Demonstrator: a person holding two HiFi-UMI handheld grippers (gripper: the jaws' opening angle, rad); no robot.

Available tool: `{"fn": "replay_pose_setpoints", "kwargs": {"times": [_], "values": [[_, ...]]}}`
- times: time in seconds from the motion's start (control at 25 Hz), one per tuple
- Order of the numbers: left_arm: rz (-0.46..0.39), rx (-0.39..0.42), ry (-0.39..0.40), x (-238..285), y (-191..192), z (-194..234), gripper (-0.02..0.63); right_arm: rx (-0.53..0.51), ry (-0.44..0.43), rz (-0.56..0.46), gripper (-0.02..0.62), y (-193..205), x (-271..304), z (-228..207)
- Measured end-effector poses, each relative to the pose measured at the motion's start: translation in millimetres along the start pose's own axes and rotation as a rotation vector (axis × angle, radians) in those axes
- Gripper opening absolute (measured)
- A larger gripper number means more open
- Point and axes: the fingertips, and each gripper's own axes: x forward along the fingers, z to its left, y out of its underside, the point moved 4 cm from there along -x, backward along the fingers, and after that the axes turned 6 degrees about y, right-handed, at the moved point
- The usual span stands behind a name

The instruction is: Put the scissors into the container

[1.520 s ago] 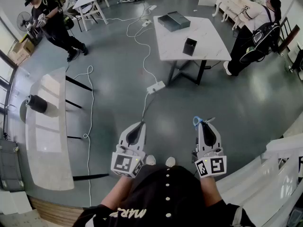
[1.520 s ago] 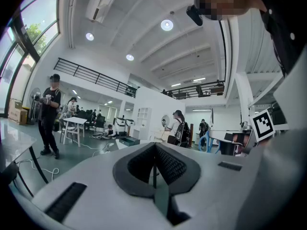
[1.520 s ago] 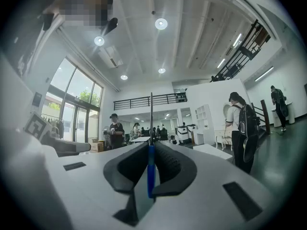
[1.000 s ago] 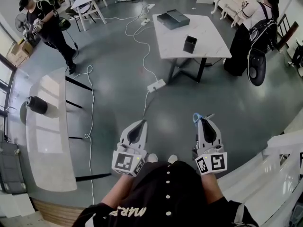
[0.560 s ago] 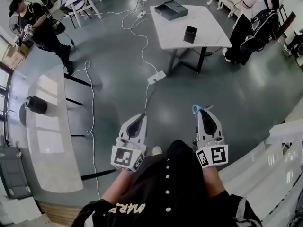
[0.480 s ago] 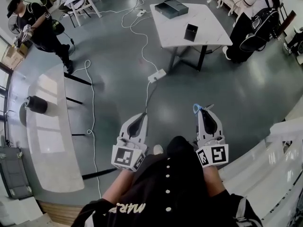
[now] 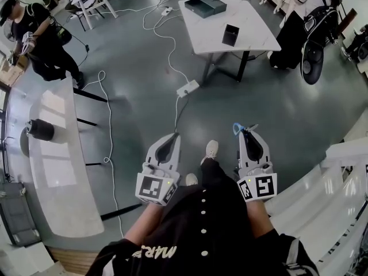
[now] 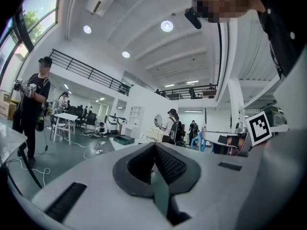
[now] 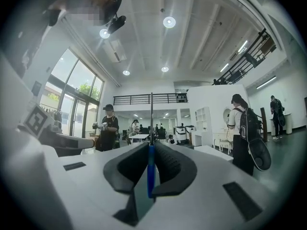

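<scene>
The person wears a black top [image 7: 224, 243] with a row of small white buttons [image 7: 202, 214] down the front, white lettering [image 7: 156, 252] across it, and pale shoes [image 7: 211, 149]. The left gripper [image 7: 171, 138] and right gripper [image 7: 249, 133] are white shells with black ribbed pads. Each carries a cube [image 7: 154, 188] printed with black square markers.

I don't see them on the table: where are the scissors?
Head view: the scissors are clamped in the right claw, right of the person's shoe, far short of the white table.
</scene>
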Motion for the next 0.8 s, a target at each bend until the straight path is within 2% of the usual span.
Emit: {"fn": "replay_pose_setpoints", "kwargs": {"times": [0.48, 0.8], "values": [[0.005, 0.002, 0.004, 41, -4, 25, 0.026, 0.0, -0.004, 0.002, 0.052, 6, 43, -15], [0.018, 0.01, 0.006, 90, -7, 41, 0.026, 0.018, -0.001, 0.001, 0.052, 7, 86, -47]]}}
